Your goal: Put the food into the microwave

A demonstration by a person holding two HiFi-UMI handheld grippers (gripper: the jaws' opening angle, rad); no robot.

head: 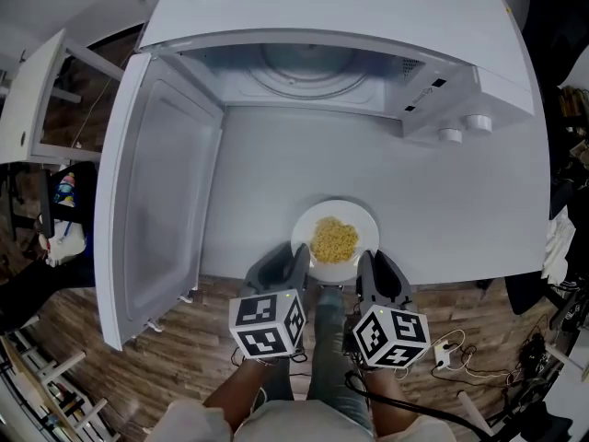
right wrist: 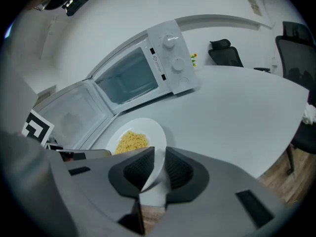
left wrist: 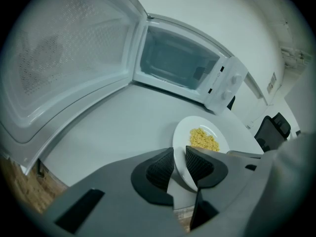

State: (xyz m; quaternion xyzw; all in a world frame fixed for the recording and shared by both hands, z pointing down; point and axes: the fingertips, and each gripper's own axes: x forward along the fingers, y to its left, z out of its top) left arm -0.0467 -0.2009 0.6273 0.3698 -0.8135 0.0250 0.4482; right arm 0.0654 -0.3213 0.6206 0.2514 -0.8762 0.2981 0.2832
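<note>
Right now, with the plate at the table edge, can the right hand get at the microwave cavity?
Probably yes. The door is swung wide open to the left, and only table surface lies between the cavity and the plate the right tool grips.

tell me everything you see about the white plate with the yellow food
The white round plate looks like glossy ceramic, shallow with a broad rim. A small heap of yellow food sits at its centre. It lies flat near the front edge of the grey table, before the open white microwave. The left gripper and right gripper each pinch its near rim.
</note>
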